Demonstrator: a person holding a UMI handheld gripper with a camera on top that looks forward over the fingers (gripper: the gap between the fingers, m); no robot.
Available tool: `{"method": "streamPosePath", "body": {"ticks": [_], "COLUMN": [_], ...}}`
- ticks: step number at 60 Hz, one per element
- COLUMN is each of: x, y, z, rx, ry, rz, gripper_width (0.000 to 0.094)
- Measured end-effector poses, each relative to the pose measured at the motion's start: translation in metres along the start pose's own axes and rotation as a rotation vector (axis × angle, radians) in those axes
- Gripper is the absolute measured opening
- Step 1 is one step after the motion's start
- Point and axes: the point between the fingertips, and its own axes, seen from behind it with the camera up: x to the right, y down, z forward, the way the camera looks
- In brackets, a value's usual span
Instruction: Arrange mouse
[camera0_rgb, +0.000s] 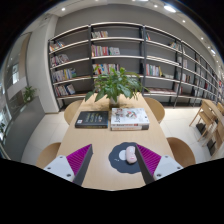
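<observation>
A light pinkish mouse (130, 153) lies on a small dark round mouse pad (124, 154) on the wooden table (100, 140), near the right finger. A white spot shows on the pad just left of the mouse. My gripper (113, 160) is open and empty. Its left finger (78, 160) and right finger (150, 160) stand wide apart, and the pad and mouse lie between them, closer to the right one. Neither finger touches the mouse.
Beyond the pad lie a dark book (92, 119) and a white magazine (129, 118), with a potted green plant (115, 86) behind them. Wooden chairs (181, 150) stand around the table. Bookshelves (110, 58) line the back wall.
</observation>
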Motion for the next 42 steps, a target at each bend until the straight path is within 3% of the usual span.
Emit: {"method": "streamPosePath", "body": {"ticks": [25, 42], "x": [-0.050, -0.062], "y": [0.093, 0.122], "z": [-0.095, -0.122], "rx": [-0.063, -0.095], "ry": [0.041, 0.037], "rz": [-0.054, -0.072], "gripper_width": [0.0863, 0.0862]}}
